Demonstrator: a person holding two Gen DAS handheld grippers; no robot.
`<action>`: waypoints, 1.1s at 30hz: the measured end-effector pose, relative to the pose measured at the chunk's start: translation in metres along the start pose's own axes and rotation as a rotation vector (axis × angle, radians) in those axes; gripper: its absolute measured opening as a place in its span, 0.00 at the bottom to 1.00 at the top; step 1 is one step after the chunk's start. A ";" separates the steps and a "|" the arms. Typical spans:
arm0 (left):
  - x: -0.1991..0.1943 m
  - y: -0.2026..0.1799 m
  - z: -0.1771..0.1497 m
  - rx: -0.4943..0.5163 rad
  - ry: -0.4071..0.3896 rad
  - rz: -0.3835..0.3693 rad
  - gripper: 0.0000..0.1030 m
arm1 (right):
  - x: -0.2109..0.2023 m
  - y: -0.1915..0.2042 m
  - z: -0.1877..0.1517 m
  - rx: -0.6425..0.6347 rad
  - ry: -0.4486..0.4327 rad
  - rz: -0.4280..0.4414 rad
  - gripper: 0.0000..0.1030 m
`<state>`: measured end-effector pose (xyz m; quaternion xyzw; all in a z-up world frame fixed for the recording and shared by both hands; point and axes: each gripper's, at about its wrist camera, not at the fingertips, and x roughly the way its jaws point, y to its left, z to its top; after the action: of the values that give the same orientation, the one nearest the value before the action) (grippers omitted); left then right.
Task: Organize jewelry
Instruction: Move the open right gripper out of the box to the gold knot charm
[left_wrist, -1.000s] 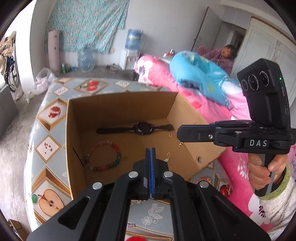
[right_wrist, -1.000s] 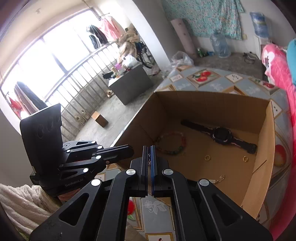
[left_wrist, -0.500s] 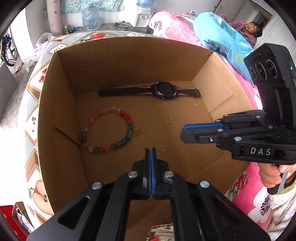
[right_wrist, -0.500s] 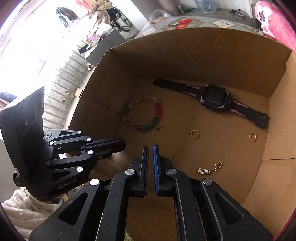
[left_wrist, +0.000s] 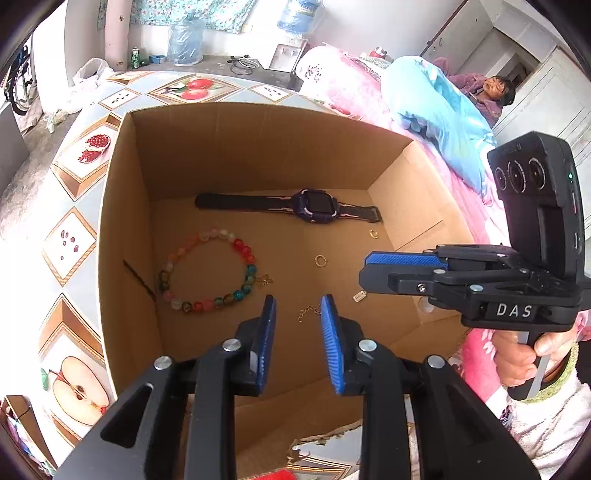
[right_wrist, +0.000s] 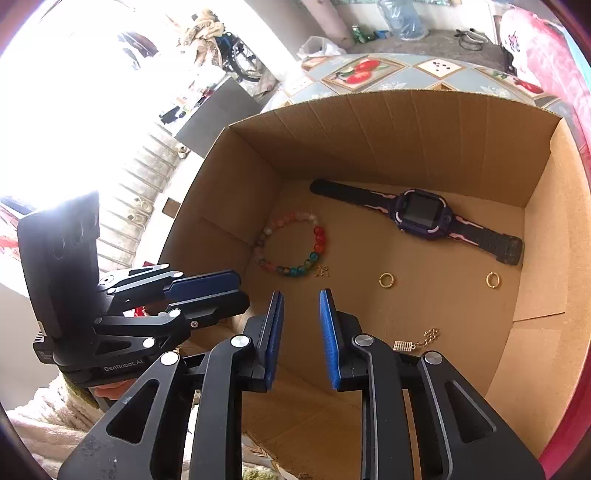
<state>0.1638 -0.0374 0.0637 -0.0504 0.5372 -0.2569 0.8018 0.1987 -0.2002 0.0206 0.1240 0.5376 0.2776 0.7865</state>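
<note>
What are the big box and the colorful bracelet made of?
The box looks like brown corrugated cardboard: matte, with fold creases. The bracelet looks like glass or plastic beads, since they are shiny and partly see-through; which one I cannot tell.

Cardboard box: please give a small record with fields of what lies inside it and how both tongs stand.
container: cardboard box, open top
watch: smartwatch by far wall, strap flat
bracelet: beaded bracelet, left side of floor
rings: two gold rings
chain: gold chain with charm, near side
left tongs: just opening, empty
right tongs: just opening, empty
</note>
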 end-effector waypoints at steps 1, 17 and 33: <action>-0.001 0.001 0.002 -0.013 -0.002 -0.017 0.27 | -0.001 0.000 0.000 0.000 -0.005 0.001 0.23; -0.036 -0.002 0.000 -0.104 -0.055 -0.213 0.48 | -0.037 0.004 -0.015 0.017 -0.105 0.051 0.39; -0.122 -0.007 -0.119 0.071 -0.338 -0.059 0.67 | -0.108 0.041 -0.134 -0.079 -0.402 0.027 0.50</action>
<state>0.0202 0.0361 0.1183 -0.0803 0.3839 -0.2868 0.8740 0.0353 -0.2421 0.0720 0.1529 0.3568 0.2786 0.8785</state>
